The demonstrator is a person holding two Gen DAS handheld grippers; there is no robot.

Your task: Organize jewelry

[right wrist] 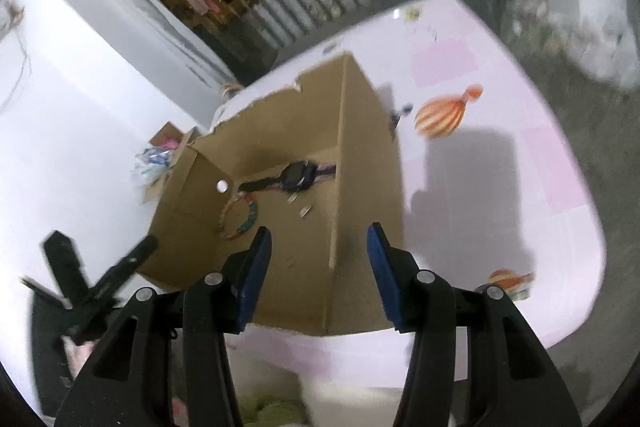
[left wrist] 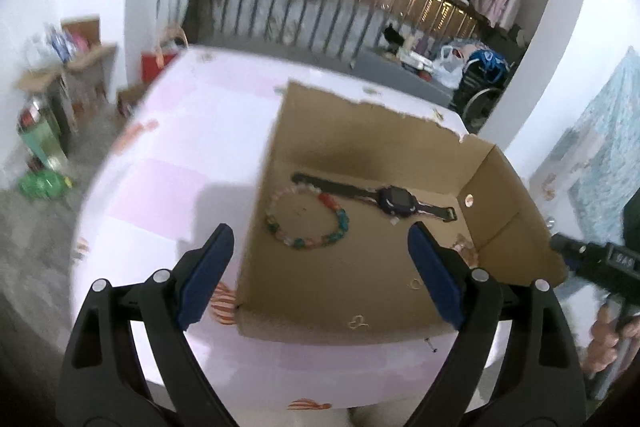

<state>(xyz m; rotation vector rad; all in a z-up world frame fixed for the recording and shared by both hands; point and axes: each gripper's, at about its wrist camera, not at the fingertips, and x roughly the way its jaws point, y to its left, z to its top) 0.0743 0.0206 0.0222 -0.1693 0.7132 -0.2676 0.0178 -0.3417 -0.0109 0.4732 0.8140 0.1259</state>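
**Both grippers empty over the jewelry box**

Blue pads fill the foreground: the left gripper [left wrist: 320,239] stands wide apart with nothing between its fingers, hanging over the near wall of the cardboard box [left wrist: 516,187]. The right gripper [right wrist: 320,239] is parted about halfway, empty too, straddling the box's right wall.

Landmark is that box on the pink table [left wrist: 180,147]. On its floor, toward the far wall, lies the watch [left wrist: 394,201], strap stretched out flat. Just nearer than the watch sits the beaded bracelet [left wrist: 306,217], one end of its loop touching the strap. A small ring [left wrist: 358,323] rests by the near wall.

My read: the bracelet is light, limp and likely to sag, so pinch across one bead run. The watch is stiffer; its strap beside the case looks the safest hold.
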